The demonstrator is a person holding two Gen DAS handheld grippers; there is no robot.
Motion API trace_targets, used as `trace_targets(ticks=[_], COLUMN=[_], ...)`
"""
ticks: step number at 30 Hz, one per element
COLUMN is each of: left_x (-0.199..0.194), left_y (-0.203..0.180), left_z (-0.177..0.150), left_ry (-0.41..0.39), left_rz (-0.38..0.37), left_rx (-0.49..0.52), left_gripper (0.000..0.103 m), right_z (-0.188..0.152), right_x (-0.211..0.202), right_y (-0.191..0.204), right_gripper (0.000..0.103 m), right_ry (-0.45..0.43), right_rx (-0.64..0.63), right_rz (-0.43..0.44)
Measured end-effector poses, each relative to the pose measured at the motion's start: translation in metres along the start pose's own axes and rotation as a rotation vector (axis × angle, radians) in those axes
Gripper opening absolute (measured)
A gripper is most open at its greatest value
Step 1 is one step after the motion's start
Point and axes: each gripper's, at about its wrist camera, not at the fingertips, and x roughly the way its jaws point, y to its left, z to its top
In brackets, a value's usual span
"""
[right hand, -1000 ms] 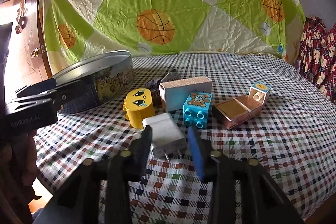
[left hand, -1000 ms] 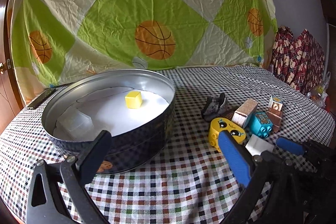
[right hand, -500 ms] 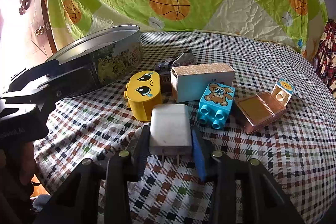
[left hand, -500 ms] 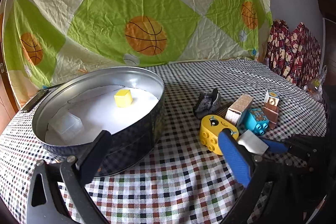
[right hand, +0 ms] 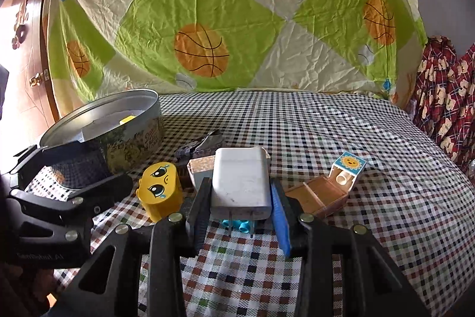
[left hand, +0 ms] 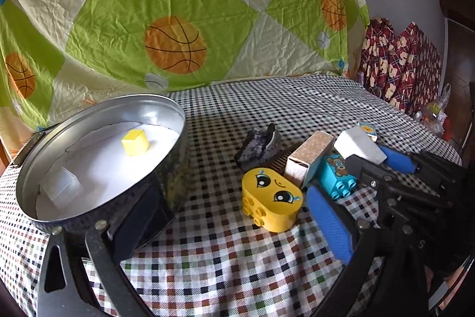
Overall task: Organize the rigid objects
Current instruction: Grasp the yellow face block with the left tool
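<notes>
1. In the right wrist view we note the blue block (right hand: 237,223) at lower centre is mostly hidden behind the white charger (right hand: 241,183).
2. Since the earlier frame the charger has come up off the checked cloth (right hand: 341,138).
3. The right gripper (right hand: 241,205) is clamped on the charger; the left gripper (left hand: 225,225) stands wide, holding nothing, its dark finger beside the tin (left hand: 175,115) at lower left.

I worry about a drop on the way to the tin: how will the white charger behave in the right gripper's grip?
The white charger looks hard and boxy, so it likely won't flex. Its smooth, glossy sides may slip between the right gripper's pads. It seems light for its size, and its prongs point back at the camera, clear of the pads.
</notes>
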Motion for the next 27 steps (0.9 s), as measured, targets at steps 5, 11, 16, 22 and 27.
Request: trace_targets(ticks=[5, 11, 16, 22, 27], left_x=[0.021, 0.048, 0.056, 0.054, 0.050], left_y=[-0.011, -0.013, -0.018, -0.020, -0.011], left_z=[0.005, 0.009, 0.006, 0.001, 0.002], left_ry=[0.071, 0.199, 0.254, 0.254, 0.217], left_rz=[-0.044, -0.094, -0.095, -0.093, -0.100], left_rx=[-0.002, -0.035, -0.021, -0.011, -0.042], left_gripper=[0.097, 0.097, 0.085, 0.052, 0.051], right_z=[0.004, 0.003, 0.002, 0.002, 0.002], right_x=[0.006, 0.008, 0.007, 0.006, 0.005], right_y=[-0.016, -0.026, -0.024, -0.024, -0.023], right_gripper=[0.040, 0.040, 0.040, 0.040, 0.040], right_ry=[0.002, 0.007, -0.003, -0.001, -0.012], right_rx=[0.031, 0.077, 0.068, 0.064, 0.063], right_rz=[-0.021, 0.002, -0.002, -0.007, -0.009])
